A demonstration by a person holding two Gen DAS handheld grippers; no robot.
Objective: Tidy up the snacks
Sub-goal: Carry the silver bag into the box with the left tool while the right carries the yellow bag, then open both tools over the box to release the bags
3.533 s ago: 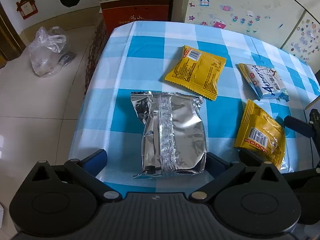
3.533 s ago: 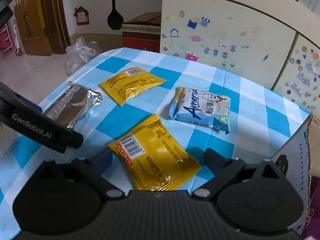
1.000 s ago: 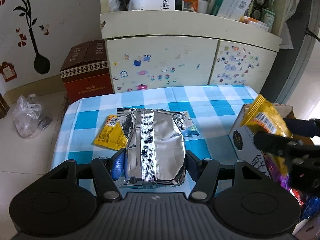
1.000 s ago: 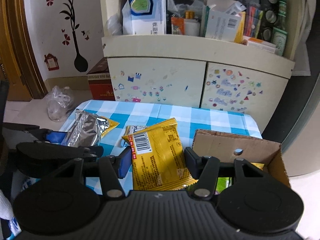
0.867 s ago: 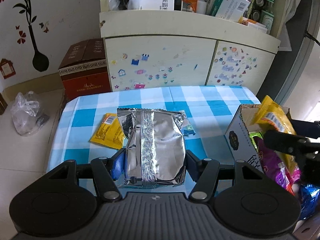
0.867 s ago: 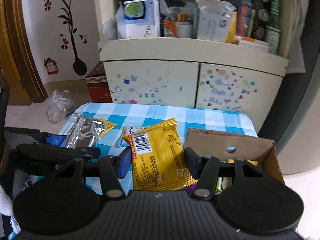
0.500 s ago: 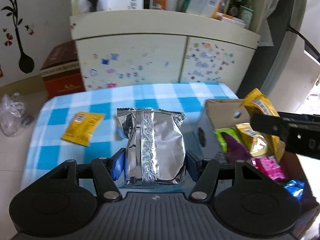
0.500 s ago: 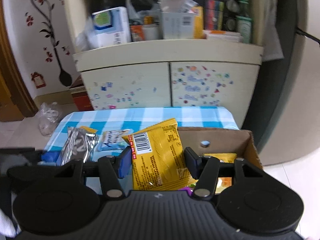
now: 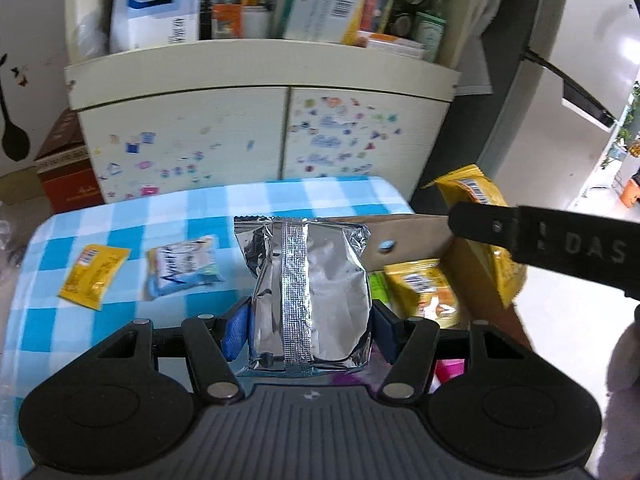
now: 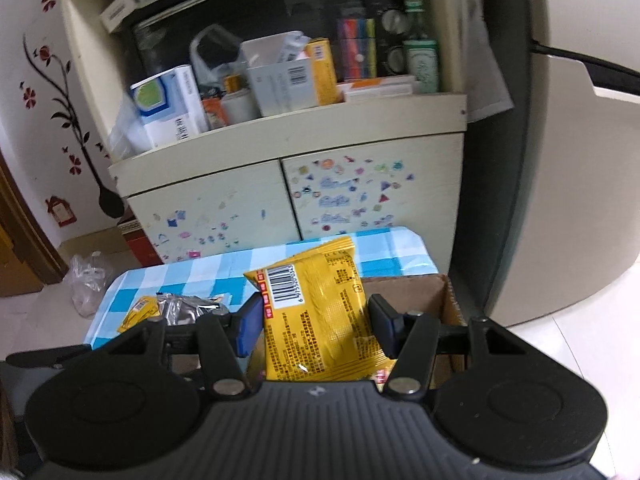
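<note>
- We are clamping our left gripper (image 9: 308, 326) on a silver foil packet (image 9: 308, 292), holding it upright over the near edge of the cardboard box (image 9: 416, 232).
- We are gripping a yellow barcode packet (image 10: 320, 316) in our right gripper (image 10: 316, 326), above that same box (image 10: 416, 292).
- Inside the box we are seeing a yellow snack bag (image 9: 424, 292) among other wrappers.
- On the blue checked tablecloth (image 9: 120, 224), a pale blue packet (image 9: 180, 268) and a small yellow packet (image 9: 94, 270) are lying apart.
- Beyond the table we are facing a stickered cabinet (image 9: 256, 128).
</note>
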